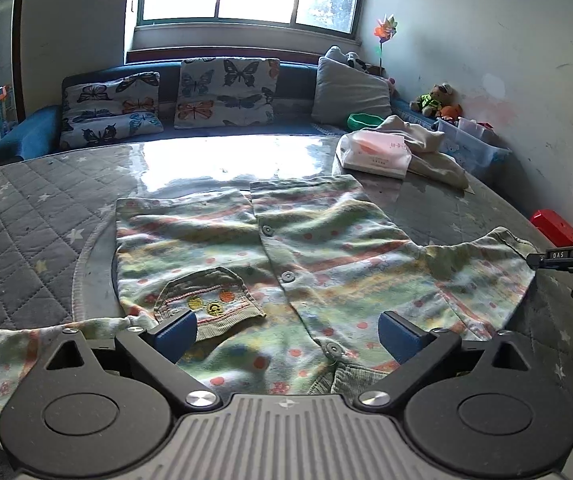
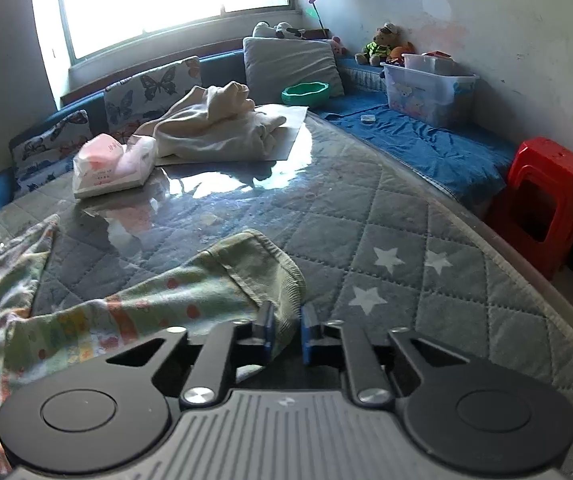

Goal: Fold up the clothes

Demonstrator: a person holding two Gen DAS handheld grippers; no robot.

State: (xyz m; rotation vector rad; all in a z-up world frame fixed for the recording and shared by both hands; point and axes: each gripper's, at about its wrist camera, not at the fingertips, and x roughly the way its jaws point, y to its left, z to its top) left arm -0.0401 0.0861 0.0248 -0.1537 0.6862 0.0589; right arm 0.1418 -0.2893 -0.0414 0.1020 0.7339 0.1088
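Observation:
A small patterned button-up shirt (image 1: 286,248) lies spread front-up on the quilted grey star table cover (image 1: 26,224), its pocket (image 1: 206,296) near my left finger. My left gripper (image 1: 288,336) hovers low over the shirt's collar end, open, with nothing between its blue pads (image 1: 176,334). One sleeve stretches right to the other tool (image 1: 558,260). In the right wrist view, the right gripper (image 2: 286,330) is shut on the green sleeve cuff (image 2: 270,264), whose edge runs between the pads. The rest of the shirt (image 2: 14,280) trails off left.
At the table's far side lie a tissue pack (image 2: 110,164) and a crumpled beige garment (image 2: 214,128). Behind is a blue bench with butterfly pillows (image 1: 222,92), a green bowl (image 2: 306,92), a plastic box (image 2: 426,84) and plush toys. A red stool (image 2: 542,200) stands off the right edge.

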